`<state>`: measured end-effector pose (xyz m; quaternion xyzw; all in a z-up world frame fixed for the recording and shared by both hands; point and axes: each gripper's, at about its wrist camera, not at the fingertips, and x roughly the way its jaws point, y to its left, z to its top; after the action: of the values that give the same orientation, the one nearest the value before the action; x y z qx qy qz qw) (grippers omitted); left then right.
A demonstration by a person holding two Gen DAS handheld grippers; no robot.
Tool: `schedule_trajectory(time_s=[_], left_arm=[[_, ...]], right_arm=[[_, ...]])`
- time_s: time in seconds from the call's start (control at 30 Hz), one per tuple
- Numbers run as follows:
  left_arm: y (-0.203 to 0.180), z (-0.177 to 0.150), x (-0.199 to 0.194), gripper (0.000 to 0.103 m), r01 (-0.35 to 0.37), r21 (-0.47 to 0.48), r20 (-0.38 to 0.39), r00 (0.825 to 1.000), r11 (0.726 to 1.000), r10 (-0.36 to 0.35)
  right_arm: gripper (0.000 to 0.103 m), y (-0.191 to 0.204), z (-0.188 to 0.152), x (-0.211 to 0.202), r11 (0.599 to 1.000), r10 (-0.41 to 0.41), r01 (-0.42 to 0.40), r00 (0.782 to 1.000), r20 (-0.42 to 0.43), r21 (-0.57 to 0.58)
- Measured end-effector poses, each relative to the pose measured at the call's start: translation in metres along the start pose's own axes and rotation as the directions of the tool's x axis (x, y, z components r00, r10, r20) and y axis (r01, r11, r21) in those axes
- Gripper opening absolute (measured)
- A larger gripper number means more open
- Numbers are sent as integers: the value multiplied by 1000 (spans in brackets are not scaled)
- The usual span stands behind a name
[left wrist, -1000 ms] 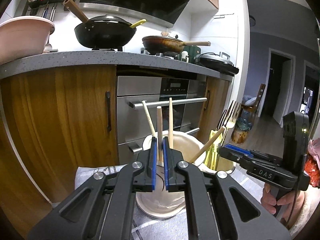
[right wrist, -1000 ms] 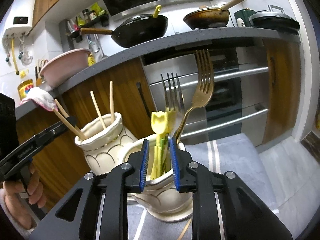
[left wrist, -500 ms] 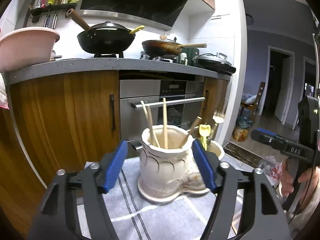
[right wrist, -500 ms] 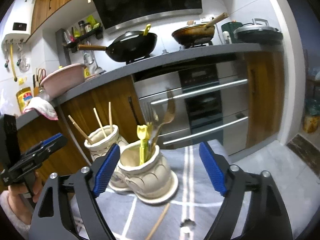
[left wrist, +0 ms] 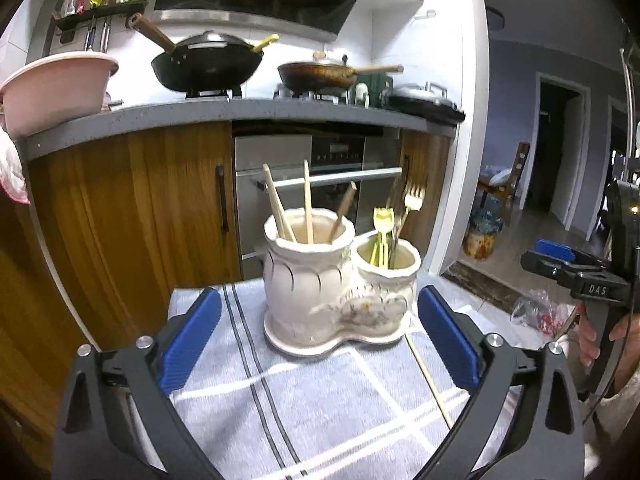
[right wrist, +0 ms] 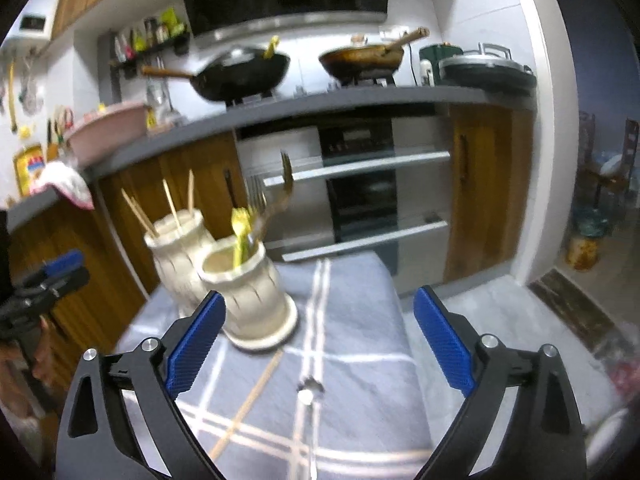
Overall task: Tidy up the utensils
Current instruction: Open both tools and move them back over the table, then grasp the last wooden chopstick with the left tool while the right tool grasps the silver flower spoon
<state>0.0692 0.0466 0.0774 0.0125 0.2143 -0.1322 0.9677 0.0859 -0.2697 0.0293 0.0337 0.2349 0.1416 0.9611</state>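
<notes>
A cream ceramic two-cup utensil holder (left wrist: 340, 300) stands on a grey striped cloth (left wrist: 320, 400). Its taller cup holds wooden chopsticks (left wrist: 307, 204); its shorter cup holds forks (left wrist: 412, 200) and a yellow utensil (left wrist: 382, 224). It also shows in the right wrist view (right wrist: 240, 280). One loose chopstick (left wrist: 430, 384) lies on the cloth to the right of the holder, also in the right wrist view (right wrist: 248, 400). My left gripper (left wrist: 320, 340) is open and empty in front of the holder. My right gripper (right wrist: 316, 340) is open and empty, to the holder's right.
Behind stands a kitchen counter (left wrist: 224, 114) with a black wok (left wrist: 208, 64), a pan (left wrist: 320, 74) and a pink basin (left wrist: 52, 88), over wooden cabinets and an oven (left wrist: 320, 184). A small round metal piece (right wrist: 308, 394) lies on the cloth.
Both grippers opened, letting go of a chopstick in the tall cup and utensils in the short cup, then pulled back from the holder.
</notes>
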Motion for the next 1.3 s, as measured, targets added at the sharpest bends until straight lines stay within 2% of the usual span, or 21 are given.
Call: schedule_trajectory(time_s=[0.13,0.27,0.43,0.6,0.7,0.87,0.93,1.0,1.07,1.13,1.3], left_arm=[[-15,-14,10,97,9,19,-67,998,1000,-7],[-34,-31,24,97,27,57,-143,990,998,-18],[-51,-53,43,97,76,61,-246,967,995,-59],[-58,-65,54,97,75,88,-292,955,993,-46],[-59,-70,58,97,75,84,-316,948,994,-44],[-58,-74,61,97,71,78,-329,944,994,-41],[-58,-75,61,97,73,76,-331,942,994,-44],[-59,-76,61,97,76,79,-332,942,994,-45],[-61,-76,61,97,79,84,-331,942,993,-47],[-63,-76,61,97,82,87,-330,943,993,-49],[-70,-76,64,97,88,96,-338,940,991,-50]], right_arm=[[95,-1,-20,14,999,-34,31,994,-100,-35],[95,-4,-35,24,998,-50,43,986,-161,-47],[95,-2,-55,39,995,-67,46,966,-250,-89],[95,3,-62,48,992,-62,28,956,-286,-120],[93,9,-68,56,990,-55,9,943,-329,-141],[67,14,-76,70,991,-20,-35,917,-399,-130],[50,15,-78,73,992,-12,-41,909,-417,-119],[38,15,-79,77,993,-5,-46,901,-433,-109],[31,15,-78,79,993,-2,-48,899,-438,-104],[20,15,-76,81,994,4,-52,896,-444,-96],[12,19,-74,87,992,8,-65,896,-443,-112]])
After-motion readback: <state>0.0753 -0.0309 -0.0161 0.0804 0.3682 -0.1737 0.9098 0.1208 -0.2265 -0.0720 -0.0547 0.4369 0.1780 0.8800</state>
